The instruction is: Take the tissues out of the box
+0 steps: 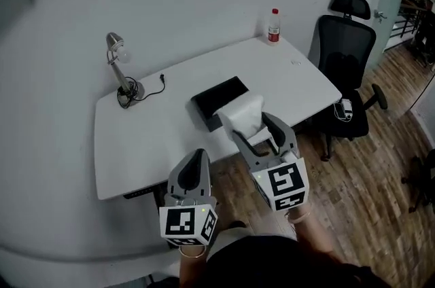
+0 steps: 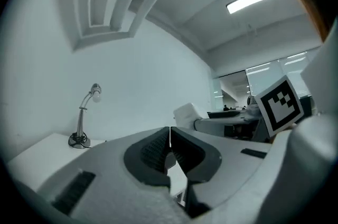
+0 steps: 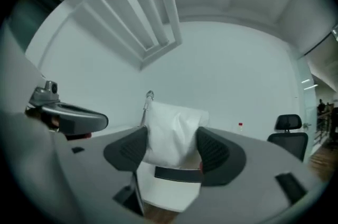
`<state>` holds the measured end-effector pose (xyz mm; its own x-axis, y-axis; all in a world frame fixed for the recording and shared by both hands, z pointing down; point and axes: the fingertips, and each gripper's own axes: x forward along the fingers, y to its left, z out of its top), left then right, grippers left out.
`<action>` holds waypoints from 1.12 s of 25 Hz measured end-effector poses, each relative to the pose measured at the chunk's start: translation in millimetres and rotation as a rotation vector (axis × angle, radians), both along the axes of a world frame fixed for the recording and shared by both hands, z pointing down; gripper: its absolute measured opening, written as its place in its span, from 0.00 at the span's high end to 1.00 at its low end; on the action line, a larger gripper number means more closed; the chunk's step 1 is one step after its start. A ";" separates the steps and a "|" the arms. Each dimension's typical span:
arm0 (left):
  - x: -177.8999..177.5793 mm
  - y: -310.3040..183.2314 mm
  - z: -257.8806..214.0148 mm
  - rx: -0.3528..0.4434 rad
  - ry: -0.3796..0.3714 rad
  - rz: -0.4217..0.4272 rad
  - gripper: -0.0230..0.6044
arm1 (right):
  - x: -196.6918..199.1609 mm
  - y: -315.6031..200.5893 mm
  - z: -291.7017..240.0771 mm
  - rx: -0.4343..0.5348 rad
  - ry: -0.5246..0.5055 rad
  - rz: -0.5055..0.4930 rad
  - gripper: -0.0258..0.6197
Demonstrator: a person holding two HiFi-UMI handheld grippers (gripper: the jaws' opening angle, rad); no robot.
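A big white table with a flat top (image 1: 156,137) is filling the middle of the room. A black office chair with a headrest (image 1: 343,56) is standing just past the right edge of the table.

A flat black box (image 1: 214,98) is lying on the table, near the middle of the near edge. A soft white pack of tissues (image 1: 242,113) is sitting over the near right corner of that box. I cannot tell if the pack is touching the box.

The right gripper (image 3: 171,136) is holding the pack of tissues. Its two jaws are standing wide apart and are squeezing the pack from both sides.

The left gripper (image 2: 170,146) is hanging in front of the near edge of the table, left of the right gripper. Its jaws are pressing together with nothing between them.

A small silver desk lamp with a bent neck (image 1: 119,69) is standing near the far left corner of the table. A little clear bottle with a red cap (image 1: 274,26) is standing upright at the far right corner.
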<state>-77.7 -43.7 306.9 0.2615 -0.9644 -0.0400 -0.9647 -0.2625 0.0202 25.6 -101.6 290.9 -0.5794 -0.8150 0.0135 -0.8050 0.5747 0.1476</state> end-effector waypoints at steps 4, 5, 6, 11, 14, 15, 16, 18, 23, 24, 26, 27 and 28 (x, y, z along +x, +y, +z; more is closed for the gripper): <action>12.8 11.0 -0.7 -0.007 -0.001 -0.018 0.92 | 11.0 13.8 -4.7 0.003 -0.013 -0.026 0.48; 16.2 13.5 -0.7 -0.009 -0.001 -0.022 0.92 | 13.0 17.0 -5.8 0.004 -0.014 -0.034 0.48; 19.4 16.0 -0.8 -0.012 -0.001 -0.027 0.92 | 15.0 20.2 -6.9 0.005 -0.016 -0.042 0.48; 32.0 29.3 0.4 -0.024 0.003 -0.056 0.92 | 27.8 35.8 -10.4 0.007 -0.026 -0.074 0.48; 38.5 37.6 -0.9 -0.026 0.003 -0.073 0.92 | 37.2 42.9 -11.9 0.007 -0.033 -0.082 0.48; 40.8 40.1 -2.2 -0.026 0.001 -0.078 0.92 | 39.9 45.1 -12.6 0.007 -0.034 -0.085 0.48; 43.1 42.5 -3.3 -0.025 -0.002 -0.083 0.92 | 42.5 47.1 -13.0 0.007 -0.037 -0.088 0.48; 47.1 47.6 -2.3 -0.030 -0.007 -0.095 0.92 | 46.9 51.8 -12.8 0.007 -0.039 -0.098 0.48; 53.6 61.6 2.7 -0.048 -0.012 -0.116 0.92 | 55.4 63.7 -12.1 0.006 -0.046 -0.115 0.48; 54.9 63.7 2.5 -0.049 -0.014 -0.120 0.92 | 56.5 65.6 -11.7 0.006 -0.047 -0.118 0.48; 58.1 67.7 3.5 -0.051 -0.016 -0.125 0.92 | 58.3 70.5 -10.7 0.005 -0.044 -0.127 0.48; 60.1 69.7 4.2 -0.052 -0.016 -0.126 0.92 | 59.3 73.4 -10.3 0.003 -0.039 -0.132 0.48; 62.5 71.7 4.7 -0.053 -0.017 -0.127 0.92 | 60.4 76.2 -9.8 0.001 -0.034 -0.138 0.48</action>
